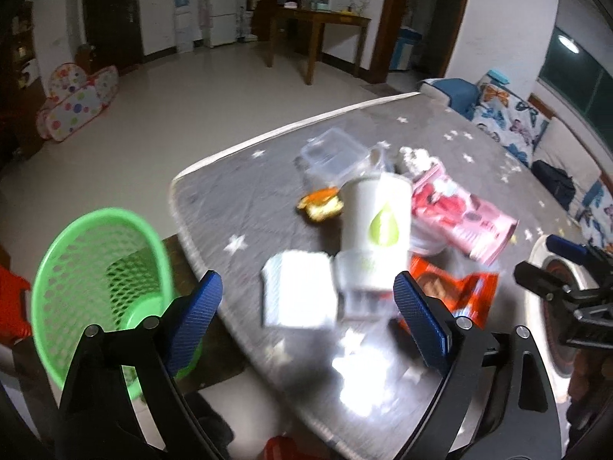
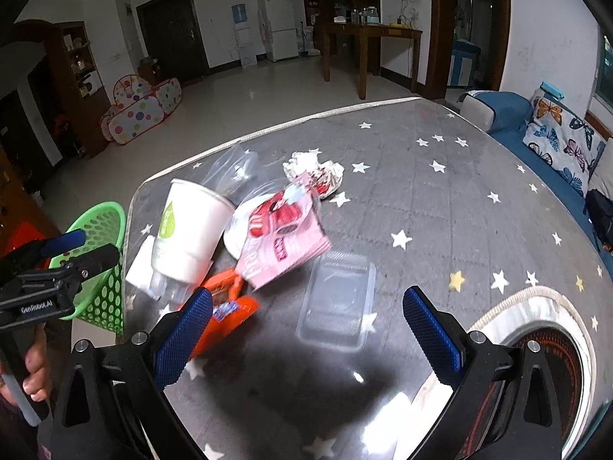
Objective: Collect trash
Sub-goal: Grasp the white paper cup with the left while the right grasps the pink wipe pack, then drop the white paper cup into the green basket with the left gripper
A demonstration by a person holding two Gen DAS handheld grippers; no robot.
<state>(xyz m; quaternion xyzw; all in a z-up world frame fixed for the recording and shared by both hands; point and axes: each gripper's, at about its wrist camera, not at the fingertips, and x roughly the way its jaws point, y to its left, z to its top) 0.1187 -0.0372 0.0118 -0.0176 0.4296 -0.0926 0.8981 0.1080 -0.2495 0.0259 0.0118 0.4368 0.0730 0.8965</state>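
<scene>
Both grippers gape wide, empty; only the right wrist view shows the flat clear tray [image 2: 337,303].

My left wrist camera looks steeply down along its blue pads at the near corner of the star-patterned table [image 1: 245,176], close over the white paper cup [image 1: 375,222]. My right wrist camera tilts down likewise from further right. Both share the cup [image 2: 191,230], the pink wrapper [image 2: 283,237], the green basket [image 2: 103,230] and the room behind.
</scene>
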